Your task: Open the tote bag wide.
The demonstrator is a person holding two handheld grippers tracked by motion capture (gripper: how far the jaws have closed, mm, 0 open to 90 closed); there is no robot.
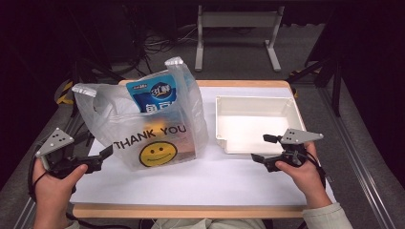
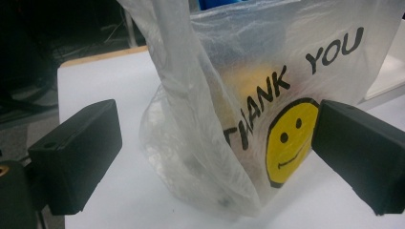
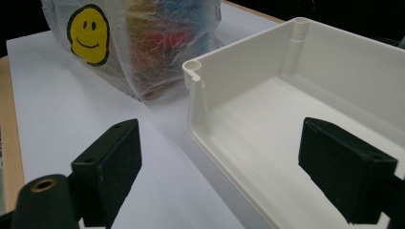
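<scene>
A white sheet (image 1: 210, 179) covers most of the wooden desk (image 1: 191, 211), whose bare edge shows along the near side. Beyond the desk's far edge a light metal frame (image 1: 237, 29) stands on the grey floor (image 1: 239, 67). Dark cables (image 1: 157, 45) lie tangled on the floor to the frame's left, and the room behind is dark.

Bag (image 1: 143, 119): thin crinkled translucent plastic. Tray (image 1: 291, 107): smooth white plastic. Table (image 1: 191, 181): matt white sheet, wood edge.
</scene>
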